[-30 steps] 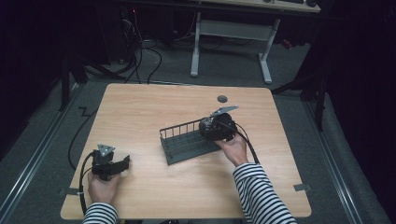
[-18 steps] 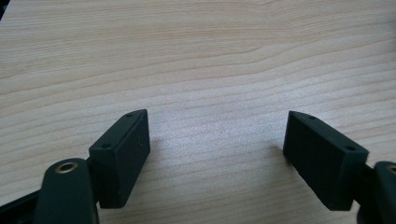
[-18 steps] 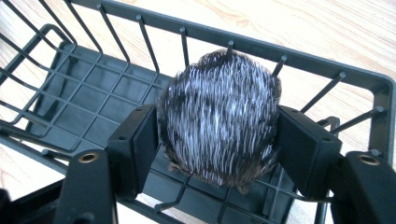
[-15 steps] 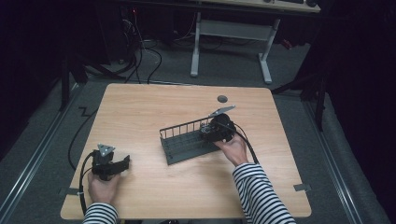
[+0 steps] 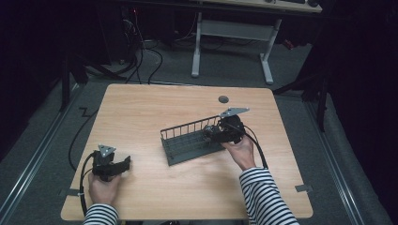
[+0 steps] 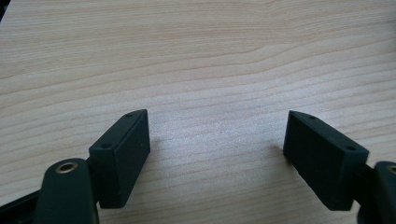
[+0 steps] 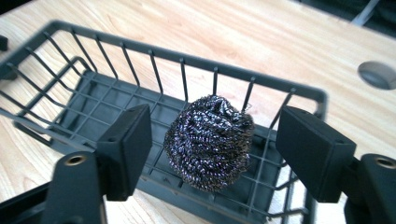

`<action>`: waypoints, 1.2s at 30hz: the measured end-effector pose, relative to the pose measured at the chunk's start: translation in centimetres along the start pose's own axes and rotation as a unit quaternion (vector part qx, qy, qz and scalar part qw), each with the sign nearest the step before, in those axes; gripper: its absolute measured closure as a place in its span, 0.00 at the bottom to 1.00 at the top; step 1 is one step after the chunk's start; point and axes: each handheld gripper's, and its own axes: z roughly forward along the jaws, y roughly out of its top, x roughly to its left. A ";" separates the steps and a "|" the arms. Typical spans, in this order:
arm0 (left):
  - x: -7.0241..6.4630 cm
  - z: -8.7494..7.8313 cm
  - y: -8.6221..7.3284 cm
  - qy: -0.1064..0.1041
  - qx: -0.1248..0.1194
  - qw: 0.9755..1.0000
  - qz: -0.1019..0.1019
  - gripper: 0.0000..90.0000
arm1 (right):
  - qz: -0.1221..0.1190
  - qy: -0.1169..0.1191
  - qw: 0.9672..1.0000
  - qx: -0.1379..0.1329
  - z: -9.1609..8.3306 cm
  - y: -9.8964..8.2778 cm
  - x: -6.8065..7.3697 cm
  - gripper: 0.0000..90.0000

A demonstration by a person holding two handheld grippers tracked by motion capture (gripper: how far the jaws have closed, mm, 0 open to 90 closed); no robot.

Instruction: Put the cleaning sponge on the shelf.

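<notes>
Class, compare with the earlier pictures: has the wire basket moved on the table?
No. The wire basket lies at the same spot and angle relative to the table's round hole.

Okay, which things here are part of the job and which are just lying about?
In the job: steel wool scourer; grey wire basket holding it; right gripper, jaws just opened, clear of the scourer.
Lying about: left gripper, open over bare table; round table hole.
</notes>
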 end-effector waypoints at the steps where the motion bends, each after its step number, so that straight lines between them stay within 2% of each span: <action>1: 0.0 0.0 0.0 0.000 0.000 1.000 0.000 0.26 | 0.001 0.000 1.000 -0.005 -0.3 0.0 0.0 0.31; 3: 0.0 0.0 0.0 0.000 0.000 1.000 0.000 0.26 | 0.005 0.003 1.000 -0.018 -1.0 -0.1 -0.1 0.32; 8: 0.0 0.0 0.0 0.000 0.000 1.000 0.000 0.26 | 0.011 0.000 1.000 -0.026 -2.3 -0.6 -0.3 0.36; 10: 0.0 0.0 0.0 0.000 0.000 1.000 0.000 0.26 | 0.024 0.006 0.999 -0.034 -2.9 -1.1 -0.6 0.37; 13: 0.0 0.0 0.0 -0.001 0.000 1.000 0.000 0.26 | 0.032 -0.001 0.999 -0.021 -3.6 -1.6 -0.7 0.36; 14: 0.0 0.0 0.0 -0.001 0.000 1.000 0.000 0.26 | 0.027 -0.003 0.999 -0.025 -4.0 -1.8 -0.7 0.37; 17: 0.0 0.0 0.0 -0.001 0.000 1.000 0.000 0.26 | 0.032 -0.001 0.999 -0.033 -5.1 -2.6 -0.8 0.37; 22: 0.0 0.0 0.0 -0.001 0.000 1.000 0.000 0.26 | 0.038 -0.014 0.999 -0.033 -6.5 -4.6 -1.4 0.39; 25: 0.0 0.0 0.0 -0.001 0.000 1.000 0.000 0.26 | 0.036 -0.026 0.998 -0.045 -7.3 -5.8 -1.6 0.41; 28: 0.0 0.0 0.0 -0.001 0.000 1.000 0.000 0.26 | 0.049 -0.029 0.997 -0.052 -7.9 -7.1 -1.9 0.41; 32: 0.0 0.0 0.0 -0.001 0.000 1.000 0.000 0.26 | 0.062 -0.040 0.996 -0.049 -8.3 -9.3 -2.6 0.42; 36: 0.0 0.0 0.0 -0.001 0.000 1.000 0.000 0.26 | 0.086 -0.046 0.994 -0.047 -8.3 -11.3 -3.2 0.42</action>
